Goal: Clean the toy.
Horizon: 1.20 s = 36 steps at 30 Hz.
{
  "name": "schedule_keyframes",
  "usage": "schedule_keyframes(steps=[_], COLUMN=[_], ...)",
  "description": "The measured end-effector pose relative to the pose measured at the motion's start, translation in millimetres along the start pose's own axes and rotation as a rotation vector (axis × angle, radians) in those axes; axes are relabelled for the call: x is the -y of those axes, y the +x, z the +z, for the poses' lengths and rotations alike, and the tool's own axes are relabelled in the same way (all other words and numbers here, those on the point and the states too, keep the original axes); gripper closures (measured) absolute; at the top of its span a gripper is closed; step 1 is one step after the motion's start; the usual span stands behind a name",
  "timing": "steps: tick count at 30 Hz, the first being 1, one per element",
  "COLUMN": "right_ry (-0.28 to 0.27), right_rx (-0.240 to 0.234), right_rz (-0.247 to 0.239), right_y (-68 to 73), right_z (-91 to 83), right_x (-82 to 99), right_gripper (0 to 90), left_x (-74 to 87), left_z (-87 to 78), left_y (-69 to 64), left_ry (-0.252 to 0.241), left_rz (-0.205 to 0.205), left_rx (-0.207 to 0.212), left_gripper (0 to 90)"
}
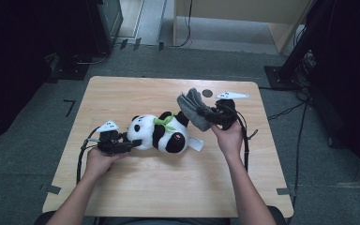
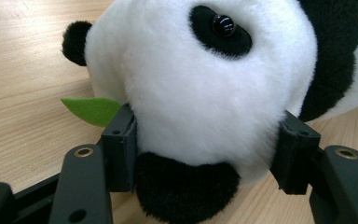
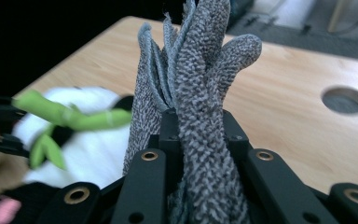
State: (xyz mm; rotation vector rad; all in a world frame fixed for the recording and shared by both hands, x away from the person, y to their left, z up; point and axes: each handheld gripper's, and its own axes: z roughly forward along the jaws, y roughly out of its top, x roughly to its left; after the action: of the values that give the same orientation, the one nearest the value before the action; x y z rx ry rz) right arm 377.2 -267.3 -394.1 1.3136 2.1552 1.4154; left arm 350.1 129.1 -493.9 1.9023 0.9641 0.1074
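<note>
Holding the panda plush as my landmark, I see it lying on its side near the middle of the wooden table, head toward my left, black legs toward the right, with a green bamboo sprig at its neck and a white tag trailing from its lower end. My left gripper sits at the head end of the panda; in the left gripper view its jaws stand about half open and the two pads press into the white fur on either side of the head, just below the glossy black eye, so I read that as a firm hold on the plush. A green felt leaf pokes out beside the left pad. My right gripper is up past the panda's legs, raised off the table, and its jaws are pinched nearly together on a bunched grey towel; in the right gripper view the looped cloth stands up between the jaws. That towel hangs just above and beside the panda's feet; whether it touches them I cannot tell. A round hole in the tabletop lies beyond the towel, farther from the panda.
</note>
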Motion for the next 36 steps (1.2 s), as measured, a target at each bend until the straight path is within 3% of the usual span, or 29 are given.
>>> schedule_keyframes(steps=[1, 2, 3, 5, 7, 11, 16, 19, 25, 31, 36], right_ry=[-0.016, -0.016, -0.034, -0.033, 0.010, 0.071, 0.144, 0.146, 0.158, 0.162, 0.168], right_rx=[-0.028, -0.028, -0.081, -0.099, -0.134, -0.146, -0.147, -0.157, -0.134, -0.125, -0.123], right_rz=[-0.016, -0.016, -0.024, -0.034, -0.062, -0.071, -0.070, -0.065, -0.112, -0.100, -0.102], right_y=[8.5, 8.5, 17.4, 21.8, 33.4, 38.2, 30.2, 25.8, 25.5, 18.3, 14.4], right_z=[0.1, 0.1, 3.7, 7.4, 24.1, 40.2, 53.7, 54.2, 51.2, 42.1, 38.4], right_x=[-4.8, -4.8, -7.2, -7.2, -3.1, 5.9, 19.5, 23.9, 29.0, 41.2, 47.4], right_gripper=[76.9, 76.9, 76.8, 76.8, 76.9, 76.9, 76.4, 76.5, 76.7, 77.0, 77.0], left_x=[0.3, 0.5, 0.8, 1.2, 1.4, 1.3, 1.4, 1.0, 2.4, 2.6, 1.8], left_z=[0.1, 0.1, 0.2, 0.1, 0.2, 0.6, 1.4, 1.7, 1.2, 1.0, 0.8], left_y=[-0.5, -0.8, -1.1, -1.4, -1.8, -2.3, -3.4, -4.5, -4.8, -5.5, -5.3], left_ry=[-0.001, -0.002, -0.003, -0.003, -0.005, -0.001, 0.009, 0.017, 0.017, 0.018, 0.026], left_rz=[0.001, 0.002, 0.002, 0.003, 0.002, -0.007, -0.024, -0.030, -0.033, -0.024, -0.043], left_rx=[-0.003, -0.004, -0.005, -0.007, -0.009, -0.014, -0.018, -0.023, -0.023, -0.023, -0.021], left_gripper=[37.1, 37.1, 37.0, 37.1, 37.1, 37.1, 37.7, 38.6, 38.9, 38.9, 39.0])
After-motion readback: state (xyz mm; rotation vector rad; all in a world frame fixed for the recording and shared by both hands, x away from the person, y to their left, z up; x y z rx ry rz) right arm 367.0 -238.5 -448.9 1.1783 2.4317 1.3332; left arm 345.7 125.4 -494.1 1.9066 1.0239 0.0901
